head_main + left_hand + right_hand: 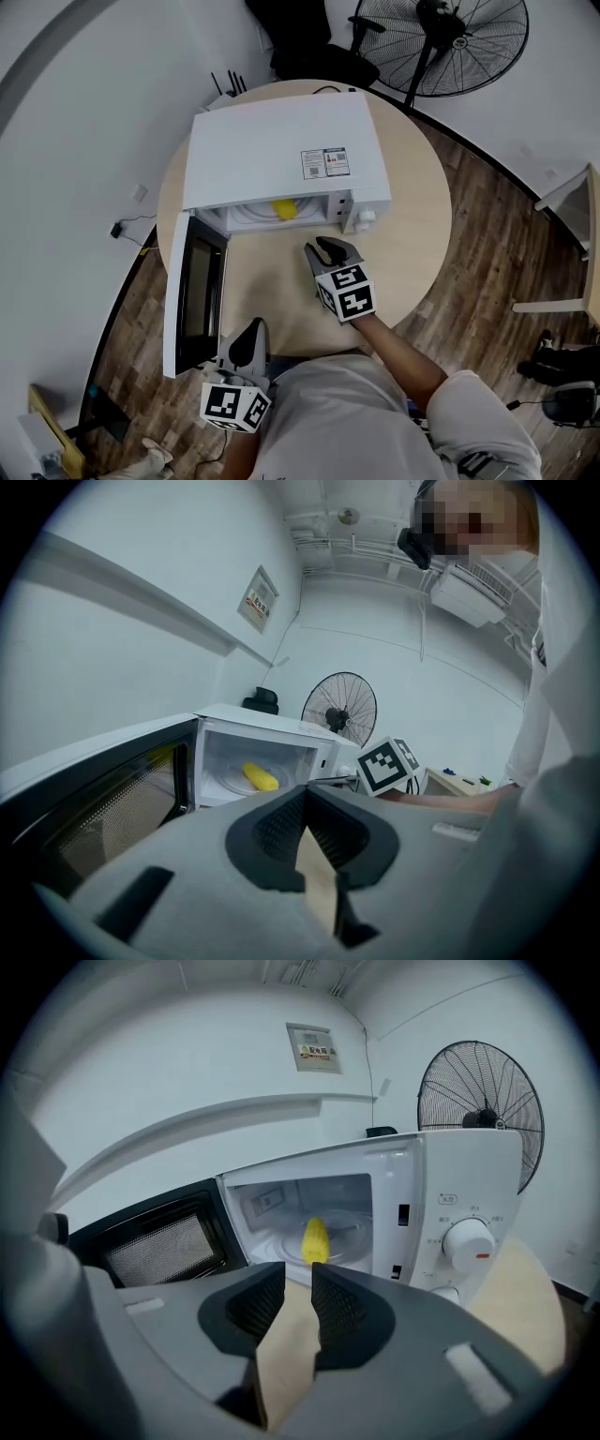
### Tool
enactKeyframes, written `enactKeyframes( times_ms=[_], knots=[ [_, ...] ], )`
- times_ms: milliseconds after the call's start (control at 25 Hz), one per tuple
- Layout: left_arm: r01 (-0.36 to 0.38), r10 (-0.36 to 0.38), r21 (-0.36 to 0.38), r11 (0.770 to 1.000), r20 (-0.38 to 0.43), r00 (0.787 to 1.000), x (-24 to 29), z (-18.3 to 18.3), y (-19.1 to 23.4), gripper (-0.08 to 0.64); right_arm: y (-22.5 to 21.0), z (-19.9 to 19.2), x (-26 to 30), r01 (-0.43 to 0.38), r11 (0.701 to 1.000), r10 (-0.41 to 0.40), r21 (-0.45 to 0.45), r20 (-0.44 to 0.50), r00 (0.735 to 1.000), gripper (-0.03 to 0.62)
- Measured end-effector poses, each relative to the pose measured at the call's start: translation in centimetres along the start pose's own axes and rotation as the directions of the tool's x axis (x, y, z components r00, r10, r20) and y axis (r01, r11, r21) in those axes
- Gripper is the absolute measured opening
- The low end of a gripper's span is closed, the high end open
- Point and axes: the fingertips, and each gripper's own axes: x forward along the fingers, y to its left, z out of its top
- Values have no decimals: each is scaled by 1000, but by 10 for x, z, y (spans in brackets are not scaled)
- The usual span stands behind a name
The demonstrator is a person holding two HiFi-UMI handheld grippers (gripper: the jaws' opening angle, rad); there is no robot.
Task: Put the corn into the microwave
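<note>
Nearest us, our left gripper (253, 328) sits over the round table (281, 300) at its near edge, fingers closed together on nothing. Our right gripper (324, 249) hovers farther in, before the white microwave (281, 141), fingers slightly apart and empty. Inside, the yellow corn (283, 208) lies on the turntable (349, 1232). Its door (192, 295) hangs open on the left.

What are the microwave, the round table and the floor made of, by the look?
Microwave: probably painted metal, smooth white, slight sheen. Table: pale wood or wood-look laminate, matte, even colour. Floor: dark wood planks or laminate; board seams and grain show.
</note>
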Motion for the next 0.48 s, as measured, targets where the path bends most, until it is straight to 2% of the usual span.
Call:
enactKeyframes(
  times_ms=[480],
  knots=[
    [-5, 5, -5, 1000, 2, 1000, -4, -6, 1, -12, 3, -17, -31, 1, 999, -1, 39, -7, 1000, 83]
  ],
)
